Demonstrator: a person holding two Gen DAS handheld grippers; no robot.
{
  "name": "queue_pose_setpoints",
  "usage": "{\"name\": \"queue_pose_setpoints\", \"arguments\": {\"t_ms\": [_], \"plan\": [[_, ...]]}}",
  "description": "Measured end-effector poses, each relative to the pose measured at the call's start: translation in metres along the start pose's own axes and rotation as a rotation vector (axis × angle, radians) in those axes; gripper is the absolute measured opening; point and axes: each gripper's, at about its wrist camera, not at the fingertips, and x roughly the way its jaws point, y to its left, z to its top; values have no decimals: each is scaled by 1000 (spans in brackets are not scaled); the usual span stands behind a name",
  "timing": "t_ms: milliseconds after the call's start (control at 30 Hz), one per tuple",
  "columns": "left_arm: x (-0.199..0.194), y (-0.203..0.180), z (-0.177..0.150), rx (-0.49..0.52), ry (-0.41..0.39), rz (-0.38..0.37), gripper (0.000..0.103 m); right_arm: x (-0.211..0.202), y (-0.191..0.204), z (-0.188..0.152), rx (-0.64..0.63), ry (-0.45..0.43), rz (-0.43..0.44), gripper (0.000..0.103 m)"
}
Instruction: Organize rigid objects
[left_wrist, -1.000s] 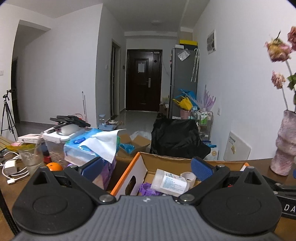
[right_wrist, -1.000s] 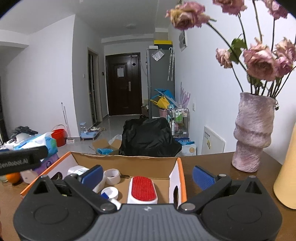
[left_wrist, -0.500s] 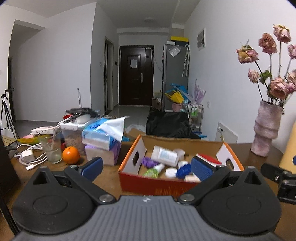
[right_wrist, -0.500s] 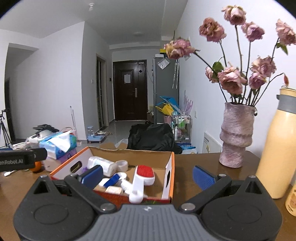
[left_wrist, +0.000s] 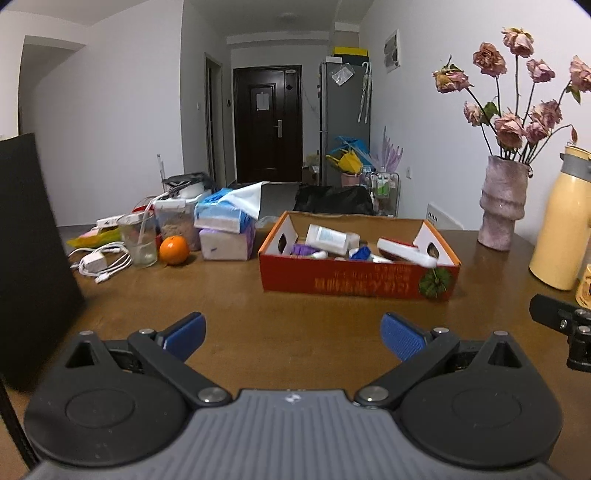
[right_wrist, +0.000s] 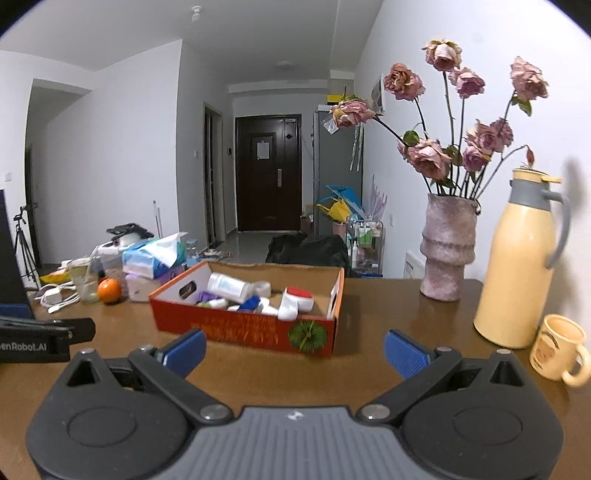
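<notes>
Box (right_wrist: 246, 321): ahead of my jaws, long side across, nearer my right gripper (right_wrist: 294, 350)
Jaws: both pairs spread, left gripper (left_wrist: 293, 336) too, holding nothing

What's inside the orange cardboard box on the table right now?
The orange box holds a white bottle lying down, a red-and-white brush, a tape roll, and purple and blue pieces. The near wall and the pile hide whatever lies lower down.
</notes>
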Motion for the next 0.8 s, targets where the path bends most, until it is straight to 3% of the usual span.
{"name": "queue_pose_setpoints", "arguments": {"t_ms": [367,800], "plan": [[-58,3,-23,-11,-35,16,103,-56,5,-24,-11,6,24,103],[-76,1,-26,-10,-54,13,103,-79,6,-28,-13,-17,30,103]]}}
